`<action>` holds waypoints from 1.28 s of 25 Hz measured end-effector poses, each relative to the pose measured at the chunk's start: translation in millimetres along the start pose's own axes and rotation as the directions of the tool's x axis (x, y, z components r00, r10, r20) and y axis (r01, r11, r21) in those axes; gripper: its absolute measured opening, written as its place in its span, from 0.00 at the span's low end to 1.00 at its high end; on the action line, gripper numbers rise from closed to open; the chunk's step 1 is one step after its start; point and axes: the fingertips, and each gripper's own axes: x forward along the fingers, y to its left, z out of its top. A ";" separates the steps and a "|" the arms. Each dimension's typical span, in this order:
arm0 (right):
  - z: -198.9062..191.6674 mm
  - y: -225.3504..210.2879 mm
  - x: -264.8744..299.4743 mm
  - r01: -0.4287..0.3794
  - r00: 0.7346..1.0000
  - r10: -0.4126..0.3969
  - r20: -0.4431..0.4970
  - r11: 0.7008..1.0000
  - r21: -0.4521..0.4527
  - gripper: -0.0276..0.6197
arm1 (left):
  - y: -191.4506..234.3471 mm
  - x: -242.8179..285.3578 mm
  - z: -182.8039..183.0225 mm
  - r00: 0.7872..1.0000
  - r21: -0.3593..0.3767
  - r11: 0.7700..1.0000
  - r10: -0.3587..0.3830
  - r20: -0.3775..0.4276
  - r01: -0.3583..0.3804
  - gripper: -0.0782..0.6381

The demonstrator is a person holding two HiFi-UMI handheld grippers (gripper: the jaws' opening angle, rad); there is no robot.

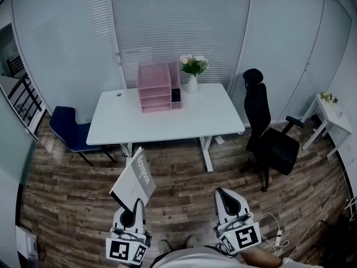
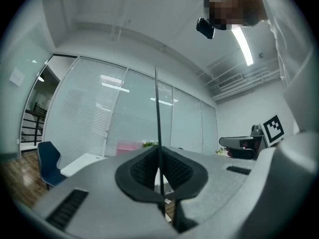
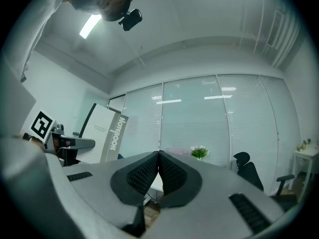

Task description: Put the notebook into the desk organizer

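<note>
My left gripper (image 1: 135, 204) is shut on a thin white and grey notebook (image 1: 134, 178), held upright over the wooden floor. In the left gripper view the notebook (image 2: 157, 123) shows edge-on as a dark line rising from the closed pads. The right gripper (image 1: 223, 196) is shut with nothing between its pads (image 3: 149, 171); in its view the notebook (image 3: 106, 132) stands to the left. The pink desk organizer (image 1: 158, 86) stands at the back of the white desk (image 1: 195, 119), well ahead of both grippers.
A vase of flowers (image 1: 193, 69) stands beside the organizer. A blue chair (image 1: 69, 128) is left of the desk, a black office chair (image 1: 269, 133) to its right. A small white side table (image 1: 333, 116) is at far right. Cables (image 1: 276, 228) lie on the floor.
</note>
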 end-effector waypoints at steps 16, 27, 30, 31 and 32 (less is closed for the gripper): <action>-23.9 -38.3 21.8 -0.094 0.996 0.094 0.006 0.996 0.002 0.07 | -15.0 43.3 -15.8 1.000 -0.001 1.000 -0.013 -0.027 0.013 0.13; -48.0 -82.9 113.9 -0.046 0.999 0.046 -0.015 0.998 -0.032 0.07 | 32.6 152.1 -37.5 0.997 -0.028 0.997 -0.075 -0.025 0.074 0.13; -53.8 -94.3 151.2 -0.028 0.999 0.027 -0.022 0.999 -0.038 0.07 | 58.3 189.1 -39.8 0.996 -0.034 0.996 -0.088 -0.033 0.087 0.13; -55.8 -97.9 166.2 -0.023 0.999 0.022 -0.026 0.999 -0.041 0.07 | 69.0 202.5 -41.5 0.994 -0.032 0.995 -0.094 -0.046 0.093 0.13; -57.7 -101.7 182.3 -0.018 0.999 0.016 -0.030 0.999 -0.042 0.07 | 80.6 216.3 -44.1 0.993 -0.031 0.995 -0.099 -0.065 0.098 0.13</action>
